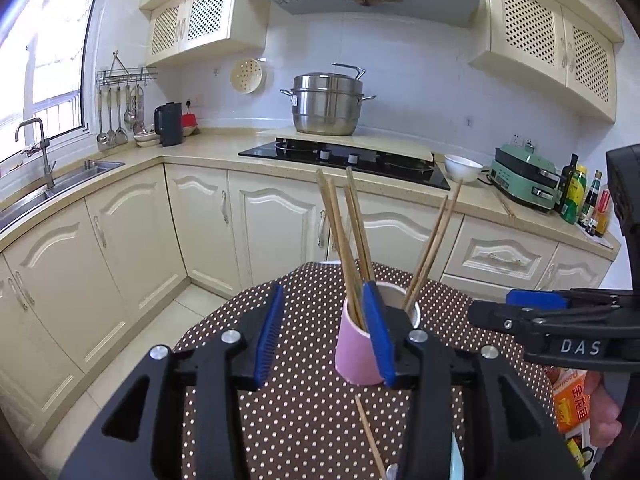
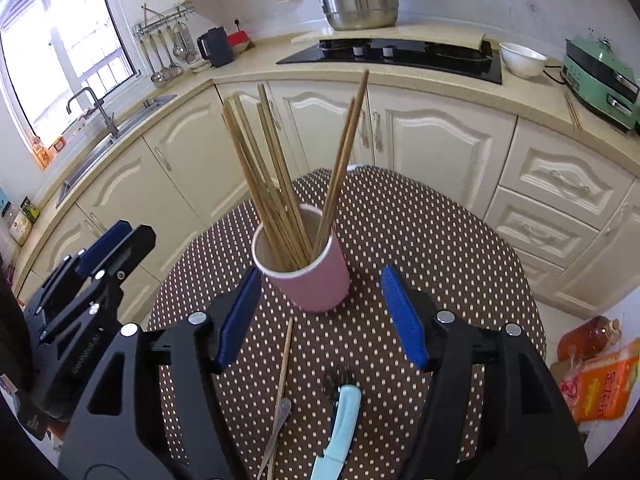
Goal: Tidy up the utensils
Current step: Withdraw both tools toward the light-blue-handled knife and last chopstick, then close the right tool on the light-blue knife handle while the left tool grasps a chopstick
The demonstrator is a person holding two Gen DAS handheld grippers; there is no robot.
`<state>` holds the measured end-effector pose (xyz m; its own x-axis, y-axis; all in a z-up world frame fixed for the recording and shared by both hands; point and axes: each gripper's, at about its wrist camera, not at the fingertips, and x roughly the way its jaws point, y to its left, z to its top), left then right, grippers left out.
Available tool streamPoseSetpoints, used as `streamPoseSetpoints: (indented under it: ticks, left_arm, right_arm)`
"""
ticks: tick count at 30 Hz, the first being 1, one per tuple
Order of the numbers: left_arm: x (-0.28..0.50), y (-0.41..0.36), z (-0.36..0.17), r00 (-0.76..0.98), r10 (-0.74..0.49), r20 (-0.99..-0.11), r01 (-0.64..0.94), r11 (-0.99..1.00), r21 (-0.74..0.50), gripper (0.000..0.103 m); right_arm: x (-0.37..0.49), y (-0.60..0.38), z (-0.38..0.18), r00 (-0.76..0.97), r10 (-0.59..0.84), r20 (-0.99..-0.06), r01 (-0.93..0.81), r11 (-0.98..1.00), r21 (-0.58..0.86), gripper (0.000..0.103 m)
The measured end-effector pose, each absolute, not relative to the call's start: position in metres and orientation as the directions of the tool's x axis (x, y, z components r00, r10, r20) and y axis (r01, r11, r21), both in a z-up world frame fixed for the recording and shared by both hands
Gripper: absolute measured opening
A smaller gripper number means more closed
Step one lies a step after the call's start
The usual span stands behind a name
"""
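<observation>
My left gripper [image 1: 326, 336] is spread w/ nothing pinched — its right pad sits in front of the pink paper cup [image 2: 306, 270], which stands on the brown polka-dot table [image 2: 420, 240]. My right gripper [image 2: 322, 316] is also spread, empty, just short of the cup. Wooden chopsticks [image 2: 272, 184] stand in the cup; one loose chopstick [image 2: 285, 364], a metal spoon [image 2: 280, 416] & a light-blue-handled utensil [image 2: 340, 424] lie nearer me. Right gripper's side reads "DAS" [image 1: 580, 347]. Orange packet [image 2: 600, 388] — print not legible.
</observation>
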<state>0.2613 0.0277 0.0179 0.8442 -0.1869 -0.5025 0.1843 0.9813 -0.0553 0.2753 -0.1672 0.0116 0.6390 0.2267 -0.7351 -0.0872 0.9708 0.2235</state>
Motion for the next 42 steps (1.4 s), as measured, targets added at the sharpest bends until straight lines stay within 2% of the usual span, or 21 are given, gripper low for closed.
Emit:
streamPoseSetpoints:
  ticks: [9, 18, 27, 31, 32, 33, 35, 40, 42]
  left_arm:
    - [0.240, 0.040, -0.004, 0.817, -0.175, -0.549, 0.171, 0.983, -0.059, 0.043]
    - [0.228, 0.055, -0.034, 0.786, -0.153, -0.598, 0.146, 0.987, -0.061, 0.045]
    - [0.225, 0.060, -0.079, 0.717, -0.138, -0.683, 0.129, 0.990, -0.064, 0.045]
    - [0.223, 0.060, -0.091, 0.708, -0.122, -0.695, 0.126, 0.991, -0.045, 0.051]
    - [0.223, 0.061, -0.093, 0.705, -0.122, -0.699, 0.125, 0.991, -0.046, 0.051]
    - [0.223, 0.061, -0.095, 0.700, -0.125, -0.703, 0.126, 0.991, -0.051, 0.051]
    - [0.223, 0.061, -0.099, 0.693, -0.128, -0.710, 0.127, 0.990, -0.055, 0.051]
    - [0.222, 0.056, -0.107, 0.682, -0.122, -0.721, 0.135, 0.990, -0.039, 0.052]
    - [0.222, 0.054, -0.112, 0.673, -0.121, -0.729, 0.139, 0.990, -0.036, 0.052]
  right_arm:
    - [0.258, -0.165, -0.020, 0.575, 0.210, -0.791, -0.061, 0.975, 0.215, 0.064]
    - [0.244, -0.175, -0.078, 0.451, 0.171, -0.876, -0.021, 0.983, 0.182, 0.064]
    - [0.232, -0.181, -0.124, 0.319, 0.215, -0.923, -0.016, 0.975, 0.222, 0.064]
    - [0.228, -0.177, -0.133, 0.290, 0.246, -0.925, -0.036, 0.969, 0.246, 0.064]
    - [0.228, -0.175, -0.135, 0.284, 0.250, -0.926, -0.036, 0.968, 0.250, 0.060]
    - [0.227, -0.172, -0.138, 0.275, 0.252, -0.928, -0.037, 0.967, 0.251, 0.052]
    - [0.228, -0.162, -0.141, 0.265, 0.253, -0.930, -0.032, 0.967, 0.254, 0.044]
    - [0.229, -0.149, -0.145, 0.272, 0.229, -0.935, -0.003, 0.971, 0.238, 0.042]
    - [0.239, -0.148, -0.145, 0.280, 0.238, -0.930, -0.004, 0.969, 0.247, 0.028]
